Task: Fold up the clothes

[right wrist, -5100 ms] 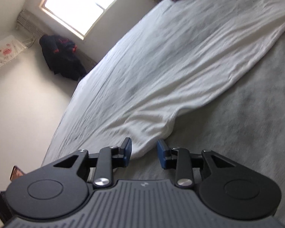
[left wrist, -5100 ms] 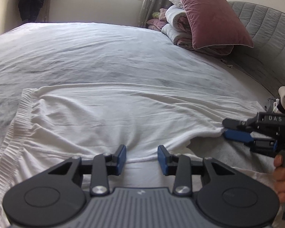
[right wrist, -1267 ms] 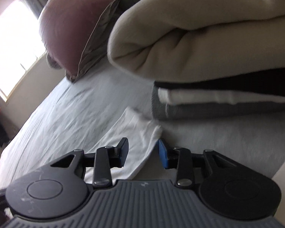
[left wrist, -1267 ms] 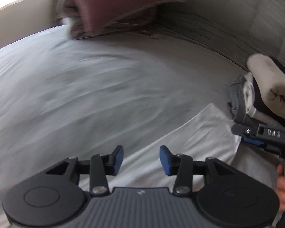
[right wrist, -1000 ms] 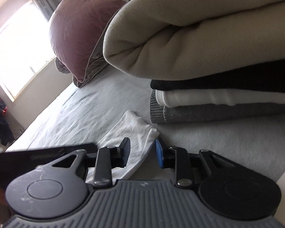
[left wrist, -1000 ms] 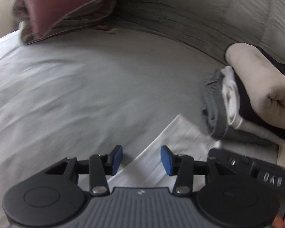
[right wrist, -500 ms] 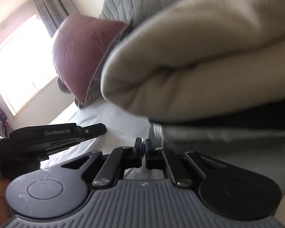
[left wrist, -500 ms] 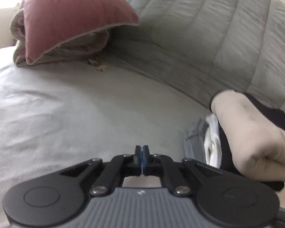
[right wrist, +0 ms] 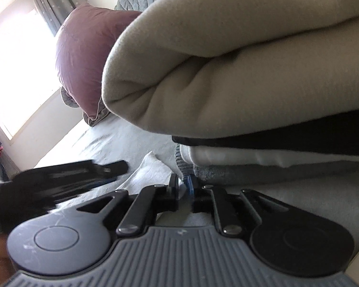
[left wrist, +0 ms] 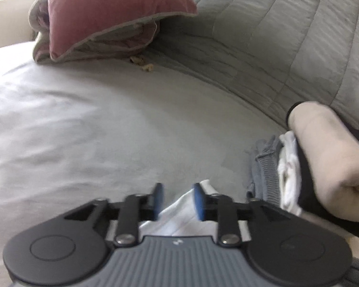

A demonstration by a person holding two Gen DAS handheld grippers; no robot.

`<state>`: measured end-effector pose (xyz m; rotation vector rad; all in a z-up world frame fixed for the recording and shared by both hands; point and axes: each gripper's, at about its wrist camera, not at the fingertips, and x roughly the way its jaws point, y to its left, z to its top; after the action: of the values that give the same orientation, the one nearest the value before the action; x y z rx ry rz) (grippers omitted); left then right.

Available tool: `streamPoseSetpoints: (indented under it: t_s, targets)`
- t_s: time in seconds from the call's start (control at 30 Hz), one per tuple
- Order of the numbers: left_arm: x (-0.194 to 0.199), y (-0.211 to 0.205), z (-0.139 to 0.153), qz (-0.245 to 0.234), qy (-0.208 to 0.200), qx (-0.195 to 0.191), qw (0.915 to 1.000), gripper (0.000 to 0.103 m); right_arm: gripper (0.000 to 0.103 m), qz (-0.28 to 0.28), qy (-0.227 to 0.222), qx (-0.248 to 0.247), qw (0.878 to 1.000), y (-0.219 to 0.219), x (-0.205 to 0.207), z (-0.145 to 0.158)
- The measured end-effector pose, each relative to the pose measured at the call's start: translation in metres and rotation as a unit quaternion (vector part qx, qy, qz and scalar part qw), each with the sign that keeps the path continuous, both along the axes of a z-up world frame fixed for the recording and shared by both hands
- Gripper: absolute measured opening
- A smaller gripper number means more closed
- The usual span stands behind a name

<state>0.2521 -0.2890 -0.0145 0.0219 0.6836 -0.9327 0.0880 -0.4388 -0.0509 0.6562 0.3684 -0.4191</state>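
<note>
1. Tools. The left gripper (left wrist: 177, 198) has just been opening. Its jaws stand partly apart, with the corner of the white garment (left wrist: 179, 215) below and between the pads. Neither pad presses on it. The right gripper (right wrist: 182, 186) has also just been opening. Its gap is narrow, a garment edge shows in it, and the pads do not appear to pinch it. Neither tool holds anything.

2. Task item. The garment lies flat on the sheet (left wrist: 83, 131), under and behind both sets of fingertips and towards the person. The tool bodies hide most of it, so its long axis cannot be told. Its far corner points at the stack (left wrist: 299, 179).

3. Governing relation. Judged from this layout, the next move either takes hold of the garment again or carries it to the stack.
   - The stack lies right of the left gripper.
   - The stack lies directly ahead of the right gripper, just beyond its tips.
   - The right hand is therefore the nearer.
   - The garment's leading edge lies just beside the stack's grey bottom layer. Contact cannot be confirmed.

4. Count.
   - Grippers: two.
   - Loose garments: one.
   - Stacks: one, of four visible layers. From the bottom they are grey, white, black and beige.
   - Further off: one mauve pillow (left wrist: 107, 7) on folded bedding, one quilted headboard (left wrist: 275, 35) and one window (right wrist: 19, 71).
</note>
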Motion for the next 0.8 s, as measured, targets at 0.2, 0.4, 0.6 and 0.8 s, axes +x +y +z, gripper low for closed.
streamPoseSetpoints:
  t_s: [0.2, 0.4, 0.6, 0.8]
  targets:
    - [-0.017, 0.055, 0.025, 0.032, -0.011, 0.017, 0.9993, 0.040, 0.034, 0.001, -0.011, -0.006, 1.000, 0.003, -0.004, 0.006]
    - [-0.040, 0.142, 0.031, 0.076, -0.017, 0.038, 0.9962, 0.040, 0.036, 0.002, -0.016, -0.029, 0.999, 0.009, -0.009, 0.013]
    - [-0.069, 0.229, 0.028, 0.132, 0.004, 0.030, 0.9908, 0.040, 0.036, 0.005, -0.014, -0.032, 0.999, 0.010, -0.002, 0.013]
    - [-0.096, 0.285, 0.011, 0.155, 0.034, 0.014, 0.9872, 0.037, 0.036, 0.013, -0.010, -0.050, 0.999, 0.019, 0.008, 0.013]
